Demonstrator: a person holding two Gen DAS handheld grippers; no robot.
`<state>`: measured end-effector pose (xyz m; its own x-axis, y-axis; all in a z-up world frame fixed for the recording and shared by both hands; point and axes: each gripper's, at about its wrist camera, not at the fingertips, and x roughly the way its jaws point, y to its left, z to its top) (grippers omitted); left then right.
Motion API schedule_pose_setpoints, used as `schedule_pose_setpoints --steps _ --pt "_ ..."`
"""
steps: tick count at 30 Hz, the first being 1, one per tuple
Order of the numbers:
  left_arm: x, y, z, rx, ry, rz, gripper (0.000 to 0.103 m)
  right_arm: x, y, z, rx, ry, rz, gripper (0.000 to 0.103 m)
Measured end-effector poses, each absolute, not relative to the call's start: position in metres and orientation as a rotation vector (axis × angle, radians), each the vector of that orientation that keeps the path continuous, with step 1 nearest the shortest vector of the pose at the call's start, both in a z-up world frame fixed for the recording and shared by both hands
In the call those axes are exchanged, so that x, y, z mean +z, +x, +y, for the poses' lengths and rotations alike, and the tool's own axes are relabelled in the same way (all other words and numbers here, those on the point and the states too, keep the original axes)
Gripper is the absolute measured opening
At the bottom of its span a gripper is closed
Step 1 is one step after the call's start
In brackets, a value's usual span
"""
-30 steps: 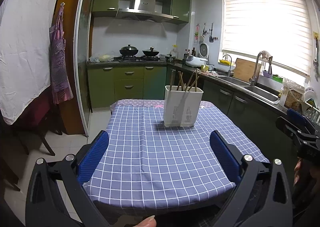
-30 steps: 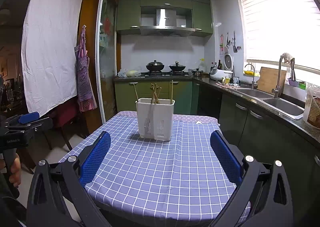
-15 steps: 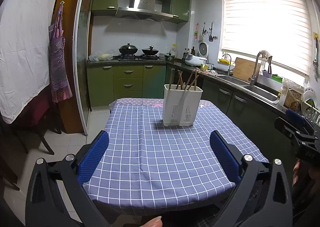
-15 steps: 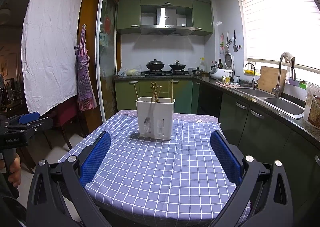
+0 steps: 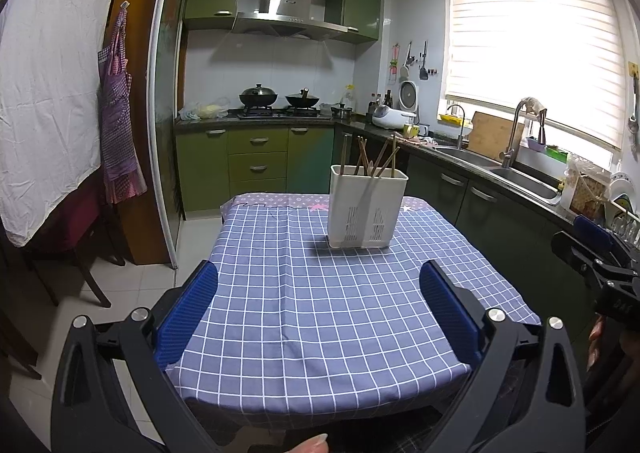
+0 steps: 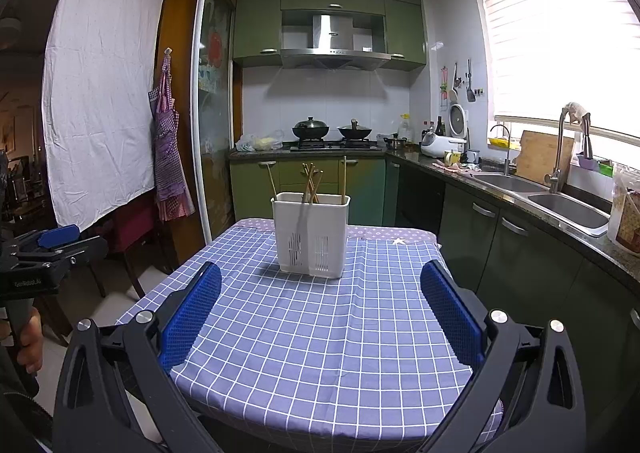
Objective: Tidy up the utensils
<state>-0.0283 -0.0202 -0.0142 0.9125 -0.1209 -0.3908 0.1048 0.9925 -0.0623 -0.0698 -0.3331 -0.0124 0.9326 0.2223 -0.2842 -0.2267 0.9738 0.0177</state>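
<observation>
- My left gripper hovers at the near edge of the bench, its blue-padded fingers spread wide with nothing between them; it also shows in the right wrist view at the far left, held by my hand beside the bench, well apart from the holder.
- The bench itself wears a purple-blue cloth with a white grid; a strip of lilac patterned fabric runs along its far edge; the cloth hangs over the near edge.
- The white plastic utensil holder with slotted lower walls stands upright on the far half of the bench, a little right of centre from my left view and near the centre from my right view.
- Thin wooden chopsticks stand in the holder, leaning at different angles and sticking out above its rim; in the right view one leans apart at the left end, a bunch sits mid-holder, one stands near the right end; I cannot tell which compartments they occupy.
- My right gripper is likewise wide apart and holding nothing, its fingers over the near part of the cloth; from the left view it sits at the far right, beside the bench.
</observation>
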Motion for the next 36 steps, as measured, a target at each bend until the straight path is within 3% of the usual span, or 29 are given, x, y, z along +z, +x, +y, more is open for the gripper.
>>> schedule_pose_setpoints --steps 36 --pt "-0.0107 -0.0271 -0.0287 -0.112 -0.019 0.417 0.096 -0.0198 -0.0642 -0.3323 0.233 -0.025 0.309 0.098"
